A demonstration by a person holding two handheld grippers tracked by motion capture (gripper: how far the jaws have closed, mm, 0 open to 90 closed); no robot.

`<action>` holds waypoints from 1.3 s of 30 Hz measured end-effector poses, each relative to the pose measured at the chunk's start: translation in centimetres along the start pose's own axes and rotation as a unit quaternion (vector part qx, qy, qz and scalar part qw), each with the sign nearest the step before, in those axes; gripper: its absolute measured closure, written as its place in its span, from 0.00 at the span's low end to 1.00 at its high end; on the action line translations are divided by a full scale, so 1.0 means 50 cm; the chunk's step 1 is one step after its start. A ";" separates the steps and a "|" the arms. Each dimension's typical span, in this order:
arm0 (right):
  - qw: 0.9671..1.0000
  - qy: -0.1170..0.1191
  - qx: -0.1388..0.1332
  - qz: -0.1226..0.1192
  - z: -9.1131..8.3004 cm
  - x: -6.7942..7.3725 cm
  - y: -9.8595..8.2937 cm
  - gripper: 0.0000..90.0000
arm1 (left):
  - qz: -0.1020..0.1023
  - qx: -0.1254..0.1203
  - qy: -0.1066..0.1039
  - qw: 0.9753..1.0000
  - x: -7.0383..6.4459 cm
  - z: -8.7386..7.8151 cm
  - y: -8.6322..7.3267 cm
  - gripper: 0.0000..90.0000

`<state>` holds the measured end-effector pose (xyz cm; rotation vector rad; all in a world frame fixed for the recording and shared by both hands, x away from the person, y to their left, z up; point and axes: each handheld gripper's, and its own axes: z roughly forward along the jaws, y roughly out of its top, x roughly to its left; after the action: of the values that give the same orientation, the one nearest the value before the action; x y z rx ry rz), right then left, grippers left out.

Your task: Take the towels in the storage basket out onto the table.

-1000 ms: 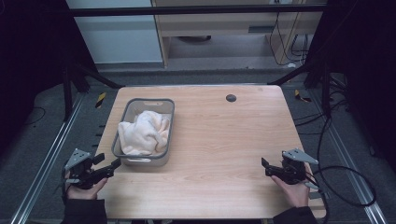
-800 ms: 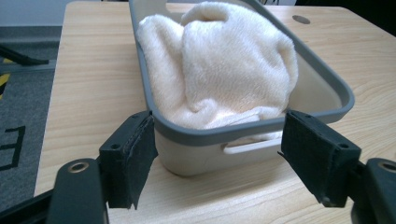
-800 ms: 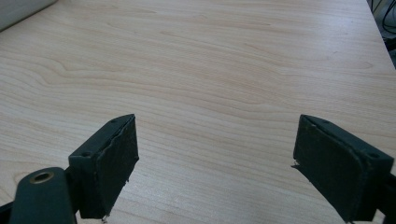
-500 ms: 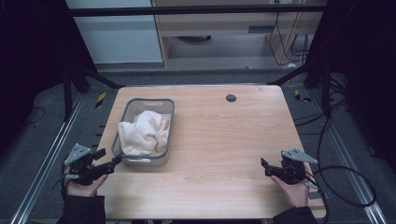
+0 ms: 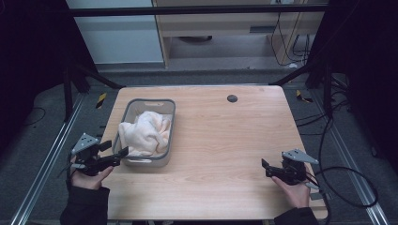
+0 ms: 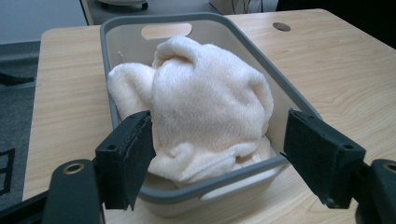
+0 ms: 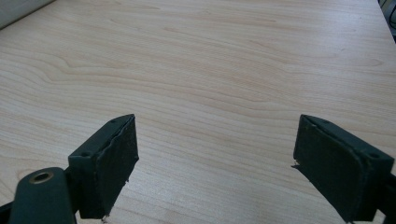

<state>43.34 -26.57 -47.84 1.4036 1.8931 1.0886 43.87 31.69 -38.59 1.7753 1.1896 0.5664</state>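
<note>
Tongs on the left point(image 6: 217, 154) gape wide before the basket point(image 6: 212, 186) of towel point(image 6: 210, 112), gripping nothing; right tongs point(image 7: 215, 163) gape wide over bare desk point(image 7: 224, 70).

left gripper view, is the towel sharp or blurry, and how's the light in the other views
Left gripper view: the cream towel in the grey basket is sharp and evenly lit, and the near fingers look slightly soft. High view: the table is well lit while the surroundings fall into dark shadow. Right gripper view: the wood grain is crisp, with no glare, between the open fingers.
</note>
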 end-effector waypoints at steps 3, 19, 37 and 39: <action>1.000 0.000 0.001 -0.002 0.000 -0.001 0.000 0.15 | 0.006 0.010 -0.005 1.000 -0.002 0.010 0.013 0.26; 1.000 0.004 0.012 -0.009 0.005 0.001 -0.001 0.14 | 0.028 0.053 -0.002 0.998 -0.011 0.071 0.055 0.22; 1.000 0.011 0.019 -0.002 0.009 -0.001 -0.001 0.12 | 0.050 0.103 0.000 0.993 -0.021 0.127 0.099 0.15; 1.000 0.012 0.019 -0.002 0.009 -0.001 -0.001 0.12 | 0.051 0.108 0.001 0.993 -0.020 0.133 0.101 0.15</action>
<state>43.68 -26.49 -48.12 1.4140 1.9422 1.0759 50.93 27.27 -37.37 2.0287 1.2044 0.5146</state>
